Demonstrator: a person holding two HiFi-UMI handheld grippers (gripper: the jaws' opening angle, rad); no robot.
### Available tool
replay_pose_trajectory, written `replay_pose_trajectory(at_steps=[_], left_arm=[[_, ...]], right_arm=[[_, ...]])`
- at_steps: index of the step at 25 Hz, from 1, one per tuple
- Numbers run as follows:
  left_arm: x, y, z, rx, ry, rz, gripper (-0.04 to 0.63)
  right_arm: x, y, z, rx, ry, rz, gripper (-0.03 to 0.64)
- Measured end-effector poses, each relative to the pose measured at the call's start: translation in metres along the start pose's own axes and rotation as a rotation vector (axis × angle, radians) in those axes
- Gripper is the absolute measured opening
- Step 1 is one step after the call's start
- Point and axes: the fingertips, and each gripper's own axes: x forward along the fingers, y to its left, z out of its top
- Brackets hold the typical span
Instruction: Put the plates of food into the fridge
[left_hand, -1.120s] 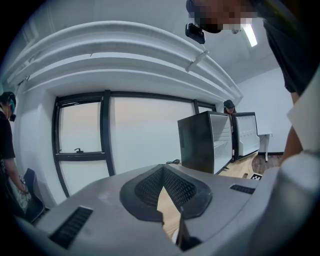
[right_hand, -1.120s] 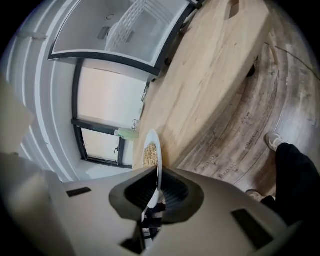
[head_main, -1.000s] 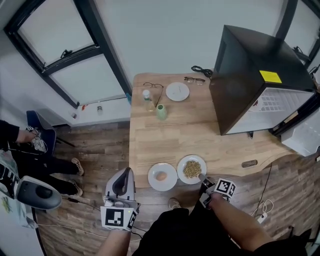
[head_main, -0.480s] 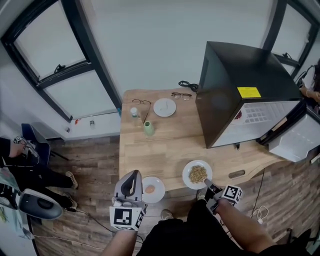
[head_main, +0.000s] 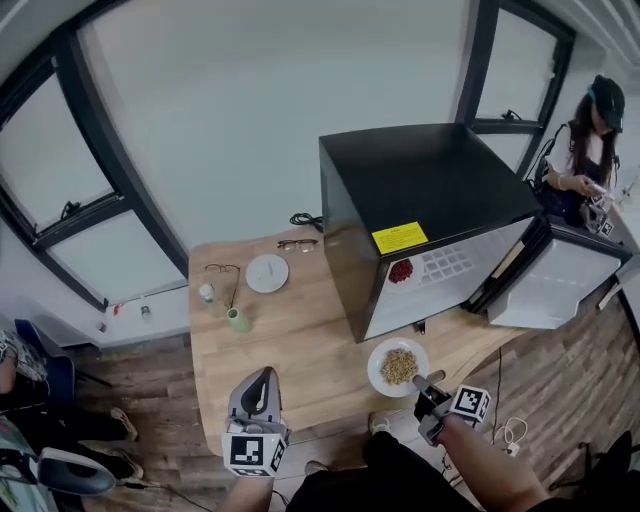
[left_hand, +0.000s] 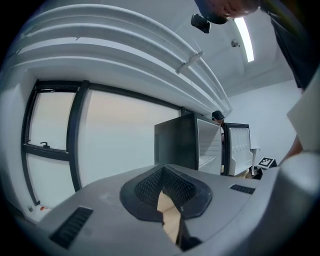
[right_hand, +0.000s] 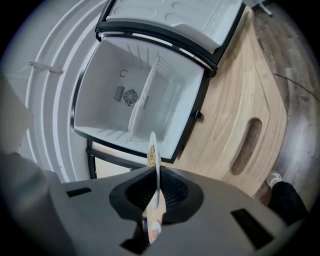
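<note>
A white plate of grain (head_main: 398, 366) hangs just above the wooden table (head_main: 300, 340), in front of the black fridge (head_main: 430, 190). My right gripper (head_main: 432, 385) is shut on its near rim. In the right gripper view the plate (right_hand: 156, 160) shows edge-on between the pads, facing the fridge's white inside (right_hand: 135, 105). The fridge door (head_main: 550, 285) stands open to the right. My left gripper (head_main: 258, 398) hovers level over the table's front edge, shut and holding nothing; its pads (left_hand: 167, 190) meet at the tips. The plate with the egg does not show.
At the table's back lie an empty white plate (head_main: 267, 273), two pairs of glasses (head_main: 295, 245), a small bottle (head_main: 207, 293) and a green cup (head_main: 238, 320). Something red (head_main: 402, 271) sits inside the fridge. A person (head_main: 580, 160) stands behind the fridge door.
My right gripper has lifted the grain plate off the table and carried it right, toward the open fridge. The left gripper moved along, and the egg plate has gone out of sight.
</note>
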Motion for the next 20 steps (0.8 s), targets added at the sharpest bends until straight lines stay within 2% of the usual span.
replay_pose_trajectory(at_steps=[3, 6, 10, 15, 20], left_arm=[[0.020, -0.010, 0.001, 0.016, 0.003, -0.007, 0.003], [0.040, -0.018, 0.005, 0.040, -0.004, -0.011, 0.003], [0.060, -0.027, 0.009, 0.057, -0.002, 0.004, 0.003], [0.079, -0.049, 0.010, 0.091, 0.013, 0.008, 0.003], [0.095, -0.060, 0.020, 0.096, 0.002, 0.032, 0.003]], right_arm=[[-0.010, 0.005, 0.030, 0.028, -0.050, 0.005, 0.031], [-0.014, 0.012, 0.063, -0.005, -0.082, 0.003, 0.031], [-0.018, 0.025, 0.102, -0.002, -0.123, 0.060, 0.031], [-0.023, 0.029, 0.132, -0.003, -0.116, 0.031, 0.031], [-0.024, 0.042, 0.169, 0.014, -0.149, 0.076, 0.031]])
